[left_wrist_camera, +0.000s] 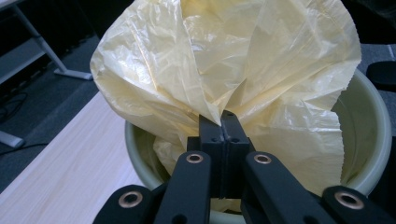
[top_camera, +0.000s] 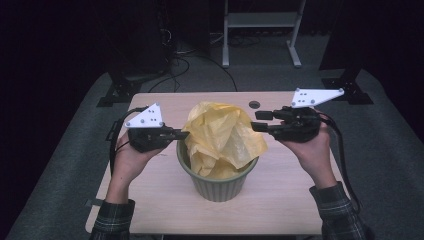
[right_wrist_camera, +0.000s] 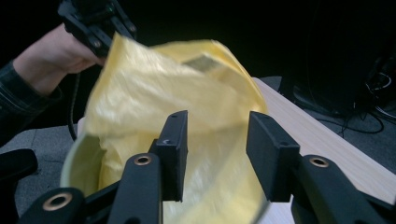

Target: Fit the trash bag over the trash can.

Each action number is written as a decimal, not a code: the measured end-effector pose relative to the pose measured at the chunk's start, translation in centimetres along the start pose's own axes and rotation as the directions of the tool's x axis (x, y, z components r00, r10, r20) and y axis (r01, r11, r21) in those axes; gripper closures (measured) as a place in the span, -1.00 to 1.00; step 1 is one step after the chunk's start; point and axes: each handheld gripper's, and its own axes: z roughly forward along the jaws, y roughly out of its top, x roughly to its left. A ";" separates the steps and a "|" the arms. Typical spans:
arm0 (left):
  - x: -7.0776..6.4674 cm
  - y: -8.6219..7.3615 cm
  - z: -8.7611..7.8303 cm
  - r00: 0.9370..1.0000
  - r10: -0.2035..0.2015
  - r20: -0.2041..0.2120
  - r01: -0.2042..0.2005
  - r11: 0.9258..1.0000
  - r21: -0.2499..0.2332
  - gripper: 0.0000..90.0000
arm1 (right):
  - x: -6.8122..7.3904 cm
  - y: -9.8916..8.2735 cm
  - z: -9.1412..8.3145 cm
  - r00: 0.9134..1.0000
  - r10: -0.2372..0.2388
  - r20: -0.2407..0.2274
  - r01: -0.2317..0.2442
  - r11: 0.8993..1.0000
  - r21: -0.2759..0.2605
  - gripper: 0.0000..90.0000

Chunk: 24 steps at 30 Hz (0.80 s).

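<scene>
Left gripper [left_wrist_camera: 221, 122]: jaws pressed together on a fold of the yellow plastic bag [left_wrist_camera: 224, 70], pinching the film at its near edge. In the high view this gripper [top_camera: 181, 134] meets the bag [top_camera: 222, 137] at its left side, just above the rim of the green bin [top_camera: 218, 185].

Right gripper [right_wrist_camera: 217, 154]: jaws parted, with a clear gap between the two pads. The bag [right_wrist_camera: 187, 107] lies beyond that gap, and the pads do not press on it. In the high view this gripper [top_camera: 260, 121] sits just beside the bag's upper right edge, held level.

Bag: crumpled and puffed up, its lower part inside the bin [left_wrist_camera: 373, 140] and its upper part billowing above the rim.

Bin: ribbed, round, upright at the middle of the pale wooden table [top_camera: 150, 200], between the two hands.
</scene>
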 end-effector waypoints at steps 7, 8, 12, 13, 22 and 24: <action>-0.5 -0.1 0.0 0.999 0.001 0.036 -0.001 1.000 -0.005 1.00 | 0.2 1.7 2.6 0.999 -0.015 -0.035 0.015 1.000 0.020 0.18; -0.5 -0.1 0.0 0.999 0.001 0.036 -0.001 1.000 -0.005 1.00 | 0.2 1.7 2.6 0.999 -0.015 -0.035 0.015 1.000 0.020 0.18; -1.3 -0.4 0.2 0.998 0.013 0.058 -0.013 1.000 -0.001 1.00 | -0.2 2.2 3.9 1.000 0.005 -0.011 -0.005 1.000 0.015 0.18; -1.4 -0.5 0.3 0.998 0.010 0.062 -0.010 1.000 -0.003 1.00 | -0.2 2.3 4.1 1.000 0.001 -0.009 0.000 1.000 0.017 0.19; -1.7 -0.4 1.0 0.997 0.014 0.081 -0.015 1.000 0.001 1.00 | 0.6 2.7 6.1 0.998 -0.042 -0.035 0.043 0.999 0.033 0.35; -1.8 -0.3 1.0 0.996 0.023 0.084 -0.023 1.000 0.002 1.00 | 0.9 2.8 6.7 0.998 -0.059 -0.025 0.060 0.997 0.043 0.35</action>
